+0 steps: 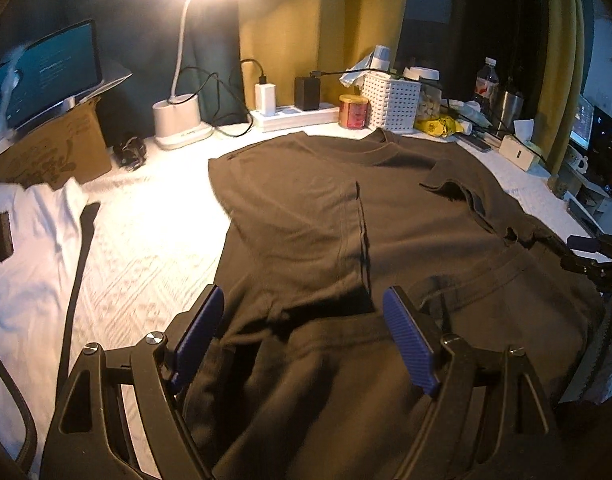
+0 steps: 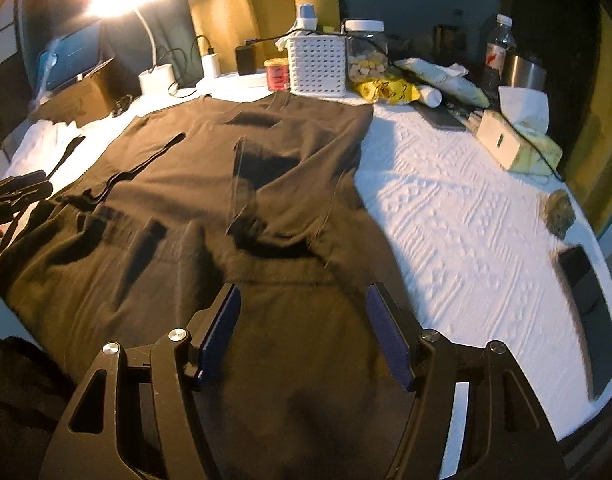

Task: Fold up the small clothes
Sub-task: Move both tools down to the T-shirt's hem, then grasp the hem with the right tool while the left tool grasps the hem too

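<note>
A dark brown T-shirt (image 1: 386, 232) lies spread on the white textured table cover, with both sleeves folded inward over the body. It also shows in the right wrist view (image 2: 234, 184). My left gripper (image 1: 306, 300) is open, its blue pads (image 1: 200, 332) just above the shirt's near left part. My right gripper (image 2: 302, 300) is open above the shirt's near right edge, and it shows at the right edge of the left wrist view (image 1: 590, 254). Neither holds cloth.
A white garment (image 1: 30, 264) lies at the left. Along the back stand a lit desk lamp (image 1: 182, 116), a cardboard box (image 1: 62, 152), a power strip (image 1: 294, 114), a red tin (image 1: 353, 111), a white basket (image 1: 390, 102), a jar, bottles and a tissue box (image 2: 518, 140). A dark phone (image 2: 590, 312) lies at the right.
</note>
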The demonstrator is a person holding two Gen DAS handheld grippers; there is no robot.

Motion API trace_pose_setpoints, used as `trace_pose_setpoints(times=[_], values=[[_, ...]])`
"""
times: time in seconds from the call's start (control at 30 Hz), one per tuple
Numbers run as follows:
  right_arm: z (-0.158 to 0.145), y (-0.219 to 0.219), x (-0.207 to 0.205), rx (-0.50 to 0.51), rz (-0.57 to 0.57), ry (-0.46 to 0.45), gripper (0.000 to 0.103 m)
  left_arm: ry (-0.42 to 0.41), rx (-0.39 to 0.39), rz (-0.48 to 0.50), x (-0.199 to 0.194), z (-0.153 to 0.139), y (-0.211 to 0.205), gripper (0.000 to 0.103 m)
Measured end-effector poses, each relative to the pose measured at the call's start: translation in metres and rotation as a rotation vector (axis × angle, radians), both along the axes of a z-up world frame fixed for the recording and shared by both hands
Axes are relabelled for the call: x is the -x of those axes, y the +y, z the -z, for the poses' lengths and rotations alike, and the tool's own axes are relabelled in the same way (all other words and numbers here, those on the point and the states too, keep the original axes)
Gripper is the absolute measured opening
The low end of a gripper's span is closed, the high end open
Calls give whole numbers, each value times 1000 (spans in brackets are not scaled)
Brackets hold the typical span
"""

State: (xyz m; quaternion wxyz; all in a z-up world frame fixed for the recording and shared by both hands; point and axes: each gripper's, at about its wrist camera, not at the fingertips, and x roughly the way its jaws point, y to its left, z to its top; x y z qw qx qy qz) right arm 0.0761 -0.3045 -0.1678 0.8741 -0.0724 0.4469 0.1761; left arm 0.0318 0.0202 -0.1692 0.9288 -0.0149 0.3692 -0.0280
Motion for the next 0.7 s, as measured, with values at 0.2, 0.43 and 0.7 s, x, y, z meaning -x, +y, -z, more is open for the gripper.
trace_pose_setpoints(times=[0.2,0.43,0.7], values=[[16,-4,3,24,-17,25,67,26,-2,-53,18,11,9,81],[14,-13,-13,52,-26,3,67,43,-51,-99,24,15,19,81],[19,-10,-31,75,-32,-2,67,64,-84,-144,24,21,34,81]])
